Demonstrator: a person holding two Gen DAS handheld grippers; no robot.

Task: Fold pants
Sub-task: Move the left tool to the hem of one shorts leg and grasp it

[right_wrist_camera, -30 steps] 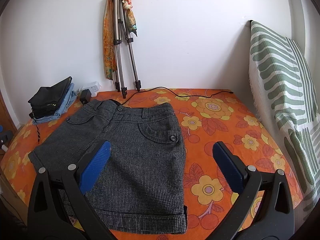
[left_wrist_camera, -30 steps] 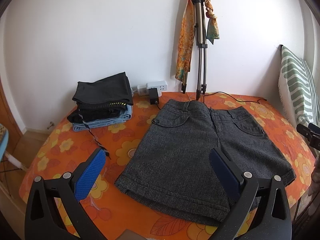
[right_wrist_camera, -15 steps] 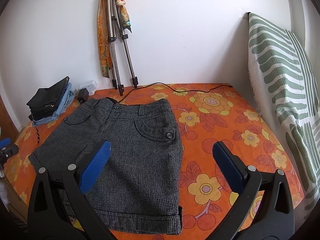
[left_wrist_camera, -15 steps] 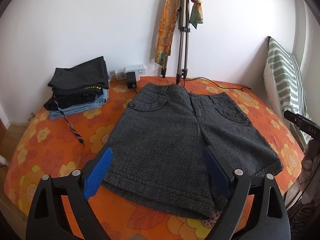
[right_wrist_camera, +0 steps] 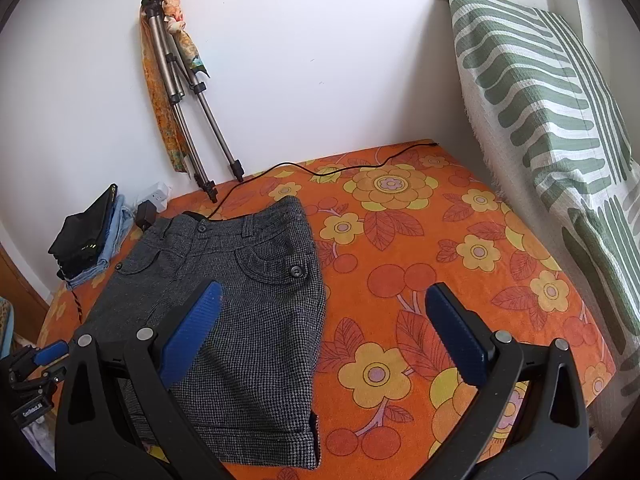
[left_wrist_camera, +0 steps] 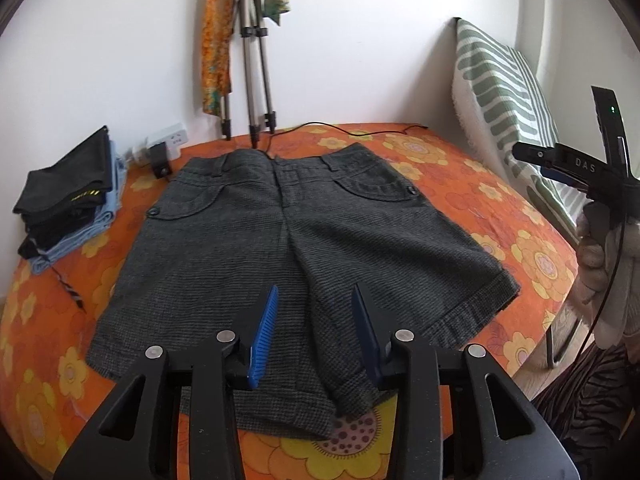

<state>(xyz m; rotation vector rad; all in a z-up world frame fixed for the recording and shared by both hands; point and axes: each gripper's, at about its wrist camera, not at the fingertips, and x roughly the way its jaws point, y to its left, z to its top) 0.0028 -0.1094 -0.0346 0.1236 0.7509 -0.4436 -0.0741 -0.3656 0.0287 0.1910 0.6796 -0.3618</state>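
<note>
Bare cloth [right_wrist_camera: 460, 248] rt of shorts [right_wrist_camera: 256, 304], clothes stack [left_wrist_camera: 68, 196] blocks left

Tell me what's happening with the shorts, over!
Left gripper closing over the crotch, nothing pinched yet. Right gripper open, empty. Grey shorts flat, unfolded. Black cable touches the waistband.

Probably a home room: flowered orange cloth [right_wrist_camera: 440, 240] on a table; folded clothes [left_wrist_camera: 68, 200]; striped towel [right_wrist_camera: 560, 120] on the wall
</note>
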